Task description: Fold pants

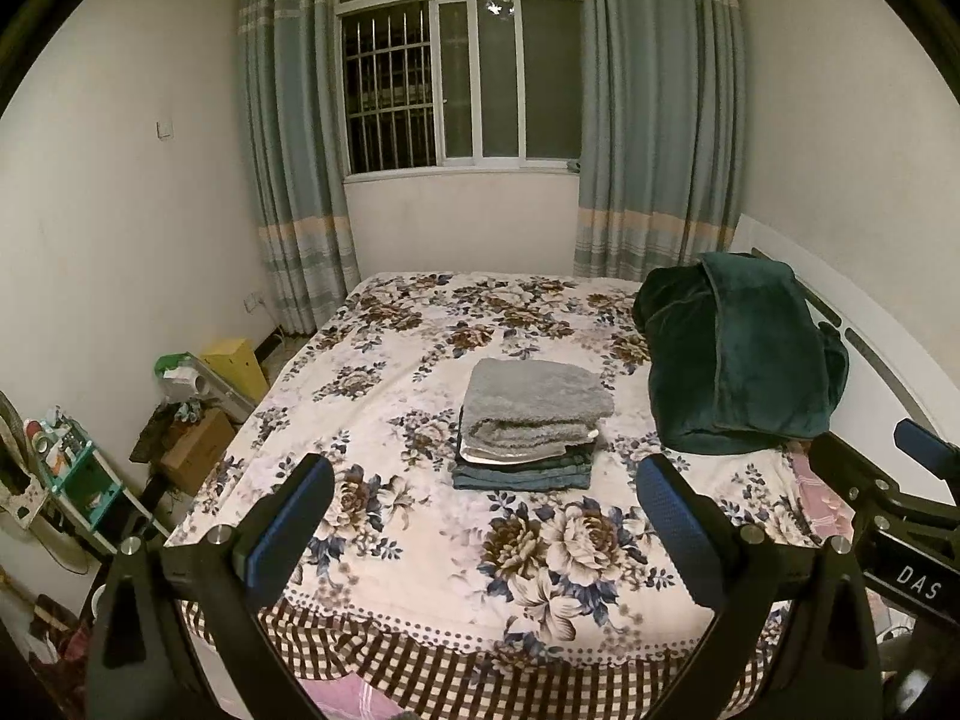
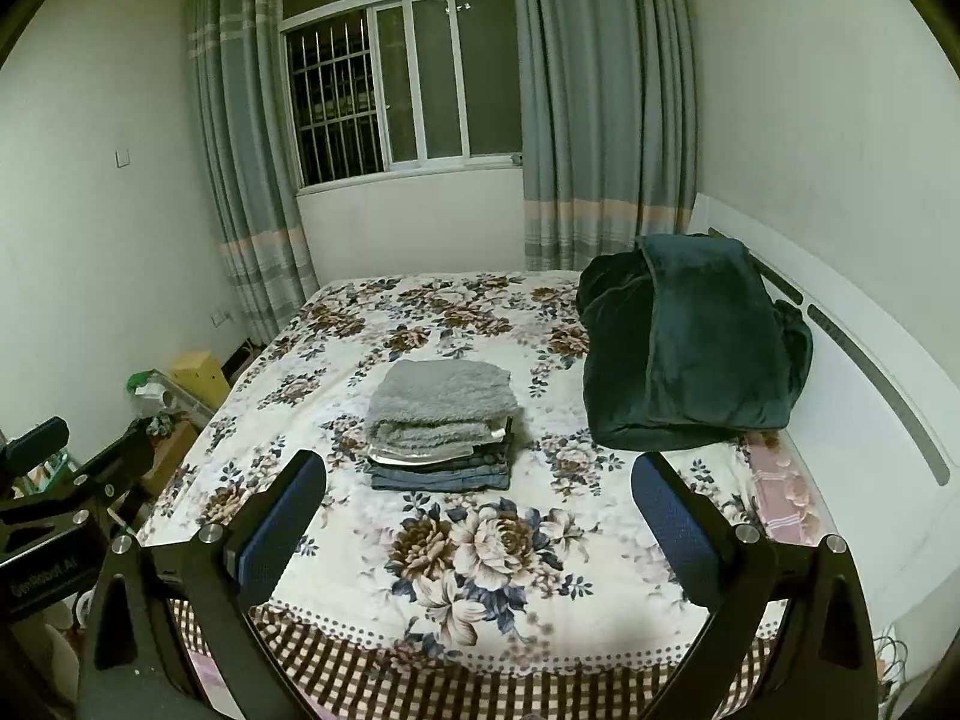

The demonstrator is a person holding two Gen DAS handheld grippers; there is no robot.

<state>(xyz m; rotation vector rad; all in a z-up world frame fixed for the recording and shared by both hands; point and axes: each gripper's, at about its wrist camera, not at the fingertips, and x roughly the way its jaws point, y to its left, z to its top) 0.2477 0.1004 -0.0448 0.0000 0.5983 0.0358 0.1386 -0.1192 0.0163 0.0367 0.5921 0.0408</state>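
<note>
A stack of folded pants [image 1: 531,426] lies in the middle of the floral bedspread [image 1: 420,540], with fuzzy grey pants on top and darker denim pairs below; it also shows in the right wrist view [image 2: 441,426]. My left gripper [image 1: 486,498] is open and empty, held above the bed's near edge, well short of the stack. My right gripper [image 2: 480,498] is open and empty at about the same distance. The right gripper's body shows at the right edge of the left wrist view [image 1: 900,498]. The left gripper's body shows at the left of the right wrist view [image 2: 54,504].
A dark green plush blanket [image 1: 738,354] is heaped at the bed's right, against the white headboard [image 1: 888,360]. Boxes and clutter [image 1: 198,408] sit on the floor left of the bed. A window with grey-blue curtains [image 1: 654,120] is behind.
</note>
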